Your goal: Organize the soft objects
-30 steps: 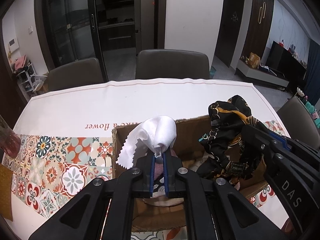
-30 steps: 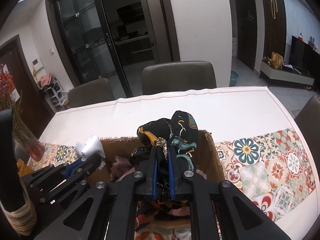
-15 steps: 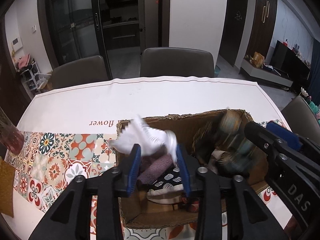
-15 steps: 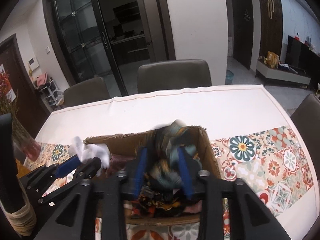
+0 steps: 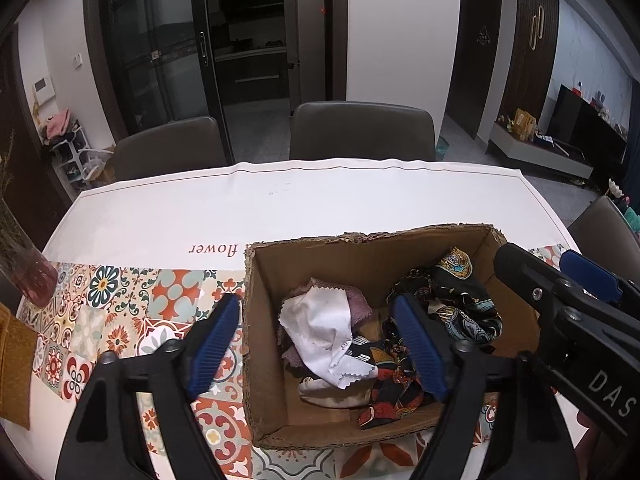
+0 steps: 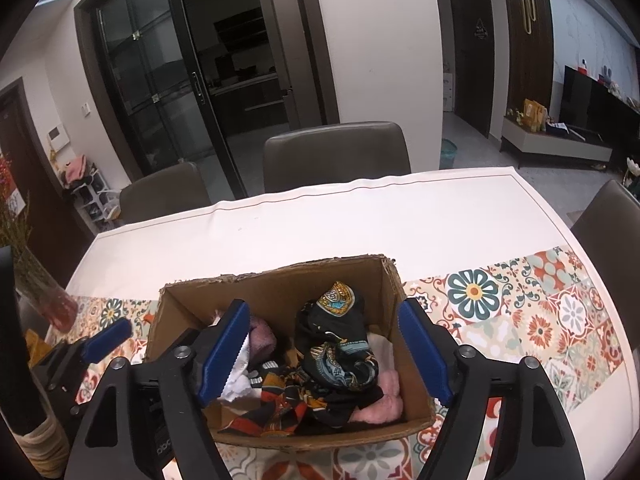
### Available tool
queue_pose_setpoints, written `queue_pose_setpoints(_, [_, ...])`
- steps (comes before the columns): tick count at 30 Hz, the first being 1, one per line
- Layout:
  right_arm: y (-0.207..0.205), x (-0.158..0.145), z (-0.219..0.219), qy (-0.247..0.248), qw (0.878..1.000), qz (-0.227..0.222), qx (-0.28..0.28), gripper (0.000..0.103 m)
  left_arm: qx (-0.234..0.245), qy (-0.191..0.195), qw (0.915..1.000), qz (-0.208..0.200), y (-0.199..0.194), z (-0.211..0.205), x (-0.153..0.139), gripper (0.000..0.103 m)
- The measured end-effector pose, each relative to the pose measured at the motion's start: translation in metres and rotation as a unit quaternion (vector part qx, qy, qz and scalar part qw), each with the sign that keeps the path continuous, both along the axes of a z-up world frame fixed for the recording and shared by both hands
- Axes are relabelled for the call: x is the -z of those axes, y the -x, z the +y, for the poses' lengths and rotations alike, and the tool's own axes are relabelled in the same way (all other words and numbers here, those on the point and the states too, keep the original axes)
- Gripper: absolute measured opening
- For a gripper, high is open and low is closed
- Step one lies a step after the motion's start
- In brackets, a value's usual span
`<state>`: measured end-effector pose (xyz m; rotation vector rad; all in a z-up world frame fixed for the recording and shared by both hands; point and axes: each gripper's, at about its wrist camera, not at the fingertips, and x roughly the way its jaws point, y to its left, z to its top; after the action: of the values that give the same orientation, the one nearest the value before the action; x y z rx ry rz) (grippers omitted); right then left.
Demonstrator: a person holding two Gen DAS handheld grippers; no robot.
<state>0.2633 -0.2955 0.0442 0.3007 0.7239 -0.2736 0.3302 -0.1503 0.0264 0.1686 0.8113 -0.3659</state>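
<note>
Both releases are done, and you have them in the same beat. A second ago your left gripper point(image 5: 316, 344) was pinched on the white cloth point(image 5: 326, 334) above the cardboard box point(image 5: 370, 240), and your right gripper point(image 6: 326, 350) was pinched on the black patterned scarf point(image 6: 340, 344). Now both sets of jaws are opening, already wide, and nothing is held in either.

Left view: the white cloth lies in the box between and below your jaws, loosely crumpled, draped over a mauve towel point(image 5: 356, 300). The left blue pad sits outside the box wall, over the tiled runner; the right pad is over the box interior, just beside the scarf.

Right view: the scarf sits heaped in the box between your jaws, its gold-medallion fold uppermost. It touches neither pad. A pink fluffy item point(image 6: 384, 396) lies beyond it, toward the right jaw, and a red-and-orange patterned fabric point(image 6: 280, 404) lies under it at the near wall. The white cloth peeks out behind your left pad in this view.

Judgement: both items now count as stowed. No soft item is visible on the bench point(image 5: 320, 200) outside the box in either view, so this stage looks at or near its end. The pile is loose but sits below the rim. Lift both grippers straight up so a pad does not snag a fold.
</note>
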Motion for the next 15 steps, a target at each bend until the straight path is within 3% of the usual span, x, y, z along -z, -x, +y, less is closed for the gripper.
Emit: queue_pose_setpoints(15, [0.023,-0.014,-0.004,0.001,1.0,-0.009,0.013,0.079,-0.003,0.005,1.0,-0.008,0.019,0.005,-0.014,0.091])
